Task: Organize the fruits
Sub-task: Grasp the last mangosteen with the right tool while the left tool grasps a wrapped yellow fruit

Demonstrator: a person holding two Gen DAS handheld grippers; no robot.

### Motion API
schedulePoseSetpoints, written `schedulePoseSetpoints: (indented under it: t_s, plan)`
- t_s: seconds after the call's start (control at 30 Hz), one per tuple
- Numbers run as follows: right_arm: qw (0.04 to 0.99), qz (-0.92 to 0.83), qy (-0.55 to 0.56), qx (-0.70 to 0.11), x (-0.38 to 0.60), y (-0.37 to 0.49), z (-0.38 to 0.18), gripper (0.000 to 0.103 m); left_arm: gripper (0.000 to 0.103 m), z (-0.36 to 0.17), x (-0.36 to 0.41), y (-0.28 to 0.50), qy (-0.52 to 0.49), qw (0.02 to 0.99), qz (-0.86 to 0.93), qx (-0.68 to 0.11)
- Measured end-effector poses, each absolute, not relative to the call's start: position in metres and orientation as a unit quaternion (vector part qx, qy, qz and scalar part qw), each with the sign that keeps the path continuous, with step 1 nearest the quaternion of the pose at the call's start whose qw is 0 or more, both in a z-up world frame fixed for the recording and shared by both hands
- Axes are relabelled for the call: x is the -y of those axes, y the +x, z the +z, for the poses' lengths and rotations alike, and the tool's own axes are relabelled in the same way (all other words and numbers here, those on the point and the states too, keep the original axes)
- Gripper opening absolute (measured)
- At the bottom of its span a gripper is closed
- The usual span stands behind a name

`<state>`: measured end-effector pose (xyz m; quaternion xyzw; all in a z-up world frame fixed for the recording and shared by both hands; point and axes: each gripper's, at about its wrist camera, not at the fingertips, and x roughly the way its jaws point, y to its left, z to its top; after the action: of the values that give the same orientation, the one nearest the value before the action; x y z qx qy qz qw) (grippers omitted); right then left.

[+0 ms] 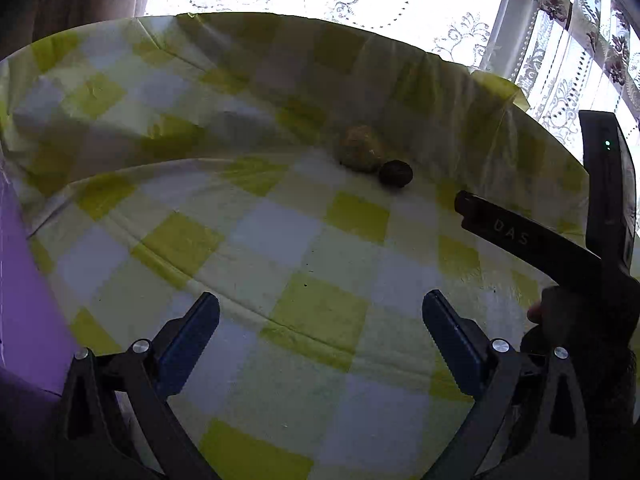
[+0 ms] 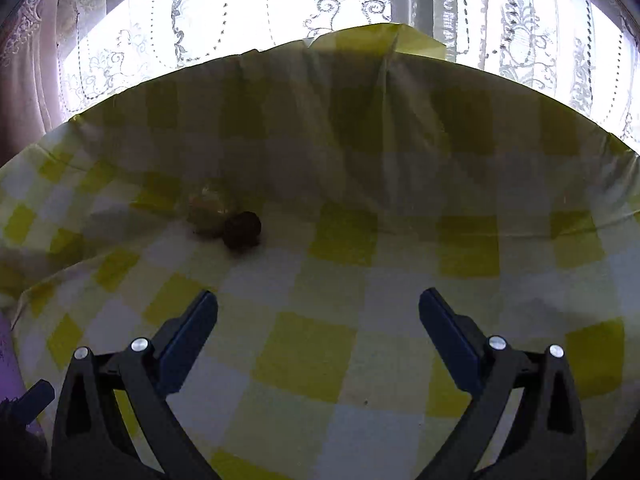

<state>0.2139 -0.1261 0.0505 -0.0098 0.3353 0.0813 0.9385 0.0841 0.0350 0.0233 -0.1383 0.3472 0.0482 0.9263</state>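
Two fruits lie touching on the yellow-and-white checked cloth (image 1: 312, 248), at the foot of its raised back fold. One is a larger yellowish-brown fruit (image 1: 360, 148) (image 2: 206, 214), the other a small dark round fruit (image 1: 396, 173) (image 2: 242, 229) just to its right. My left gripper (image 1: 320, 320) is open, well short of them, with nothing between its blue-padded fingers. My right gripper (image 2: 318, 316) is open too and holds nothing; the fruits lie ahead to its left. In the left wrist view the right gripper's black finger (image 1: 500, 228) reaches in from the right.
The cloth (image 2: 360, 280) rises into a shaded wall (image 1: 240, 92) behind the fruits. Bright windows with lace curtains (image 2: 320, 8) stand behind it. A purple surface (image 1: 24, 288) borders the cloth on the left. A hand (image 1: 560, 320) grips the right tool.
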Motion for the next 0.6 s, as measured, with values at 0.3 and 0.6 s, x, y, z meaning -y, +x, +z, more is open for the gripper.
schedulePoseSetpoints:
  t_s: [0.3,0.6]
  plan:
    - [0.908,0.151,-0.076,-0.383,0.057,0.286,0.030,0.087,0.098,0.022,-0.043,0.086,-0.166,0.922,0.036,-0.347]
    - [0.891,0.164,-0.086,-0.415,0.040,0.306,0.021,0.038,0.098,0.021,-0.043,0.088,-0.166,0.920,0.040,-0.354]
